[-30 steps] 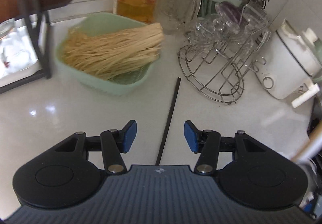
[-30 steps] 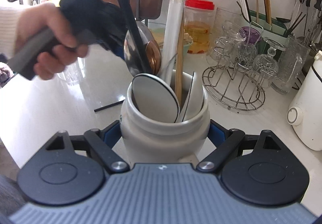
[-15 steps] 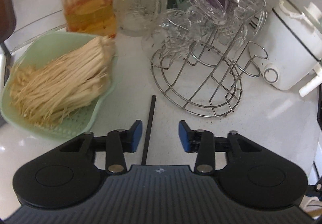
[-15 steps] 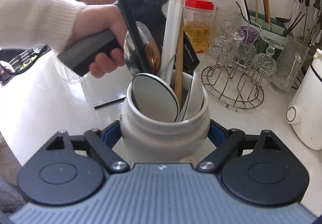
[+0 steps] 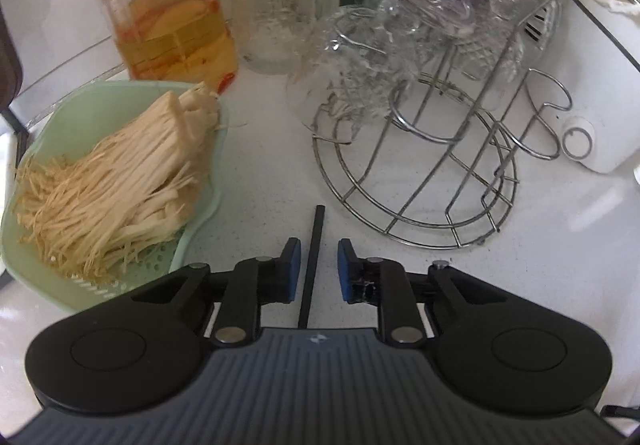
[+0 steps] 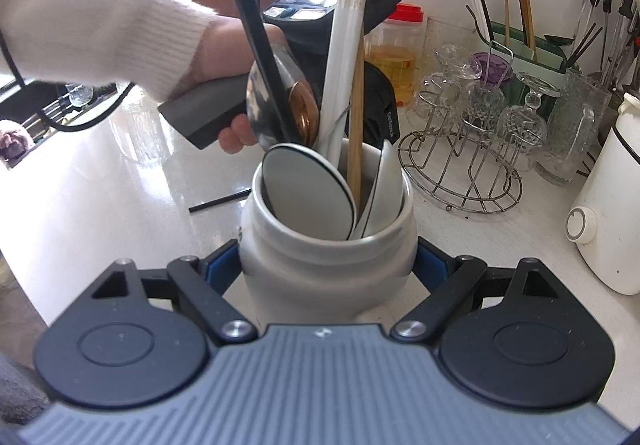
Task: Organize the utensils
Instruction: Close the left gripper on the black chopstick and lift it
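Black chopstick [image 5: 311,265]: lying flat on the white counter [image 5: 264,173], running lengthwise between the two blue pads of the left gripper; in the right wrist view it is showing as a thin dark stick [image 6: 218,201] on the counter just left of the jar.
Left gripper [image 5: 316,269]: its jaws have just been closing and are standing narrow, one pad on either side of the chopstick; a sliver of counter is still showing on each side, so the pads are not pressing on it (no grip visible).
Left hand [image 6: 224,61]: wrapping the grey handle, with a white knitted sleeve [image 6: 92,21] reaching over the counter.
White jar [image 6: 326,245]: standing upright on the counter and being clamped at its sides by the right gripper [image 6: 326,269], whose jaws are spread wide around the body.
Jar contents: white spoons [image 6: 308,197], a metal ladle [image 6: 268,101], and long wooden and white chopsticks [image 6: 354,45] are standing in it.
Green colander [image 5: 116,105]: sitting just left of the left gripper, holding pale enoki mushrooms [image 5: 116,181].
Wire glass rack [image 5: 436,181]: standing ahead and right of the chopstick, carrying upturned glasses.
Red-lidded jar [image 5: 168,13]: standing behind the colander, beside a glass mug [image 5: 280,5].
White appliance [image 5: 600,85]: sitting at the far right edge.
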Demonstrator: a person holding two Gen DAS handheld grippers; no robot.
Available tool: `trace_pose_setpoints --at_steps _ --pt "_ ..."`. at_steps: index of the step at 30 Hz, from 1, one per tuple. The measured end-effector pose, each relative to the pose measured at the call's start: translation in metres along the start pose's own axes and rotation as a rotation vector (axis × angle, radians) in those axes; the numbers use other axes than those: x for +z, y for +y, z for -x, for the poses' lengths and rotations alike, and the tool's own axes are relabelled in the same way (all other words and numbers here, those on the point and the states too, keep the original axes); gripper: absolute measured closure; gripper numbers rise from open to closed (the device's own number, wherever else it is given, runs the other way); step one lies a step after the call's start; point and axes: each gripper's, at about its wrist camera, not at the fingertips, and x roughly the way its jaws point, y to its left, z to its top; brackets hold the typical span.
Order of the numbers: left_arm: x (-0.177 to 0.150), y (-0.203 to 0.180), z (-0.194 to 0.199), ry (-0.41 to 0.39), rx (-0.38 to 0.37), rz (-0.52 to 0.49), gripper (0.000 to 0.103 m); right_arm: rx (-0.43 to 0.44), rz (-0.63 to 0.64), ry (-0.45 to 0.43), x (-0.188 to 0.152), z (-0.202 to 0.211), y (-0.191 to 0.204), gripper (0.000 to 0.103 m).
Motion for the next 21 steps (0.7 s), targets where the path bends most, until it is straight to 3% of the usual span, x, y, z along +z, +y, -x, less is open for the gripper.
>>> trace_pose_setpoints --at_steps 3,12,21 --pt "-0.005 -0.001 0.002 -0.008 0.023 0.007 0.096 -0.005 -0.002 0.000 0.000 0.000 0.000 0.012" --pt "-0.038 0.008 0.022 -0.020 0.075 0.058 0.098 -0.007 -0.002 -0.008 -0.002 0.001 0.001 0.012" --pt "-0.081 0.020 0.055 -0.026 0.084 0.182 0.098 -0.002 0.004 -0.006 -0.003 0.002 0.000 0.012"
